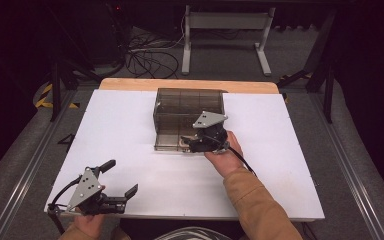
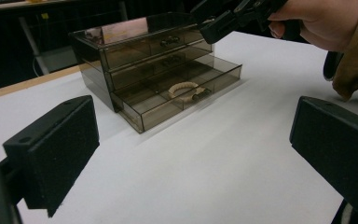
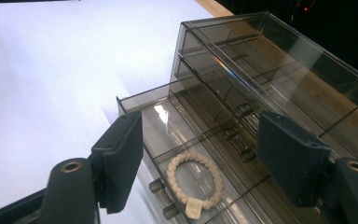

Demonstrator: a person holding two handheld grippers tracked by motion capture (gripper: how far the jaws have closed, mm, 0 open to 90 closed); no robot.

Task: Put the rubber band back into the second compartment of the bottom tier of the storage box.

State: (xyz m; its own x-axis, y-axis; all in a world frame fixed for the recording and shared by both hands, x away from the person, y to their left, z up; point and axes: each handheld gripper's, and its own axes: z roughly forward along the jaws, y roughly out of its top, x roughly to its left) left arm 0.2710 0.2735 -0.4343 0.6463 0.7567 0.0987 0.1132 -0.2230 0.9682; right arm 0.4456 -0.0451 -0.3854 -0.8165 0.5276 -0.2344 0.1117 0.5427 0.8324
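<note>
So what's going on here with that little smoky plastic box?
A person holds a gripper in each hand. The right gripper hovers open over the pulled-out bottom drawer of a smoky three-drawer organizer; a cream bracelet lies inside, free of the jaws. The left gripper waits open above the white tabletop.

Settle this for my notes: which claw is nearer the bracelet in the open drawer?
Right. The right claw hovers just above the bracelet, open; the left claw sits far off at the table's near edge.
</note>
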